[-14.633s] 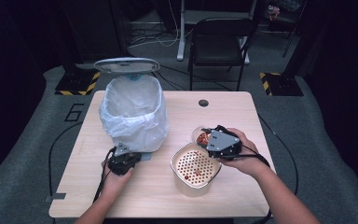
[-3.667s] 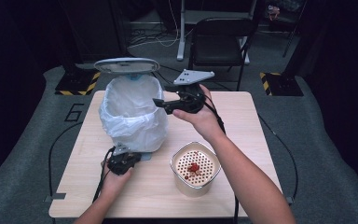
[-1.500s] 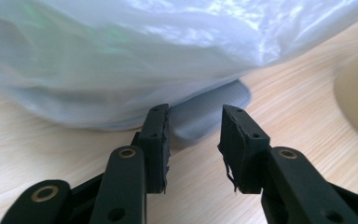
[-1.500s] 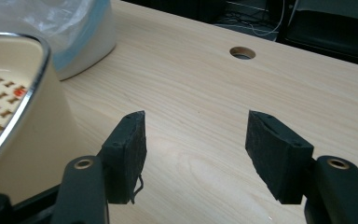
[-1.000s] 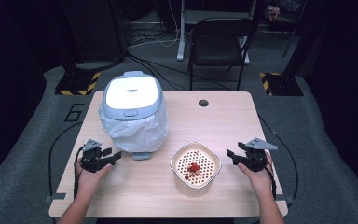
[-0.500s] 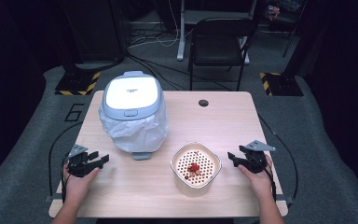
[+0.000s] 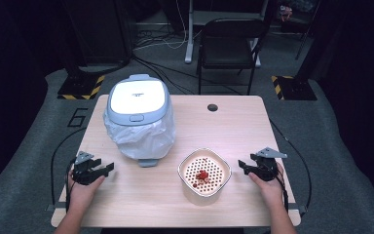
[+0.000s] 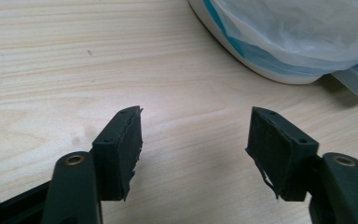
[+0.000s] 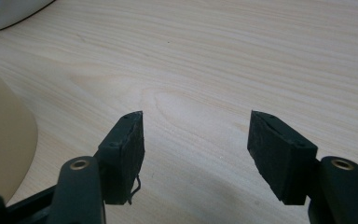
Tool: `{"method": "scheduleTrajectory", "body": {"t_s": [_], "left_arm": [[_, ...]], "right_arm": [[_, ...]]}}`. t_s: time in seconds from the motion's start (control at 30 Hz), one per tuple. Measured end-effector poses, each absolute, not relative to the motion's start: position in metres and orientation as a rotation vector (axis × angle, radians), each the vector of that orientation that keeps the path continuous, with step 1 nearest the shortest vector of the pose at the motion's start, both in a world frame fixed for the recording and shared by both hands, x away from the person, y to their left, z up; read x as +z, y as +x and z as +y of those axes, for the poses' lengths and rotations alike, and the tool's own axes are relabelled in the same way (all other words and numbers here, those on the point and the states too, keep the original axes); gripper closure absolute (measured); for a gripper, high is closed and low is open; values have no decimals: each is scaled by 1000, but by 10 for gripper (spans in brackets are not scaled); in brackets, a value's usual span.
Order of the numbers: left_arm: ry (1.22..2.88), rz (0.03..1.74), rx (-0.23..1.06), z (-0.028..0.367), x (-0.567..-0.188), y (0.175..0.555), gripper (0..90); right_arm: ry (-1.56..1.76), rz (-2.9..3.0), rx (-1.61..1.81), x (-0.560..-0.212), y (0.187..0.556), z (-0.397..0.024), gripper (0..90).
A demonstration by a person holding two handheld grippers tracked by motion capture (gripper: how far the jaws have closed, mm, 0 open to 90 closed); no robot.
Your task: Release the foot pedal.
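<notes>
While both hands rest near the front edge of the table [image 7: 272,126], the job looks basically done: the bin [image 7: 139,122] w/ white liner sits at left-centre w/ its lid down, where a few sec ago it stood open w/ the right gripper over it. Left gripper [image 7: 108,168] has backed off from the bin base toward the table's left front, and its fingers [image 8: 121,149] have just been opening; they're spread wide w/ nothing btwn them, bare wood below. Right gripper [image 7: 242,166] sits just right of the cream colander [image 7: 204,178], fingers [image 9: 123,154] spread, empty too. A few red bits lie in the colander. Judging by that, both hands are parked and no grasp is underway.
</notes>
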State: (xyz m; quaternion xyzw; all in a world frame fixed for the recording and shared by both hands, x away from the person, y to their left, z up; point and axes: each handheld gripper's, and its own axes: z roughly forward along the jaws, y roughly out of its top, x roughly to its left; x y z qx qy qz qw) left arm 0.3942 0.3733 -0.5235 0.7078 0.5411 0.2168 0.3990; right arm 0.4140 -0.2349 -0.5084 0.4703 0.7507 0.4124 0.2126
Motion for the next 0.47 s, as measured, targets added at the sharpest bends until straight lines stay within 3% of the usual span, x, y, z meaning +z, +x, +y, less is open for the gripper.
{"method": "scheduleTrajectory", "body": {"t_s": [0.47], "left_arm": [[1812,1373,598,373,-524,394,332]], "right_arm": [[1313,2083,1113,-511,414,-235,327]]}}
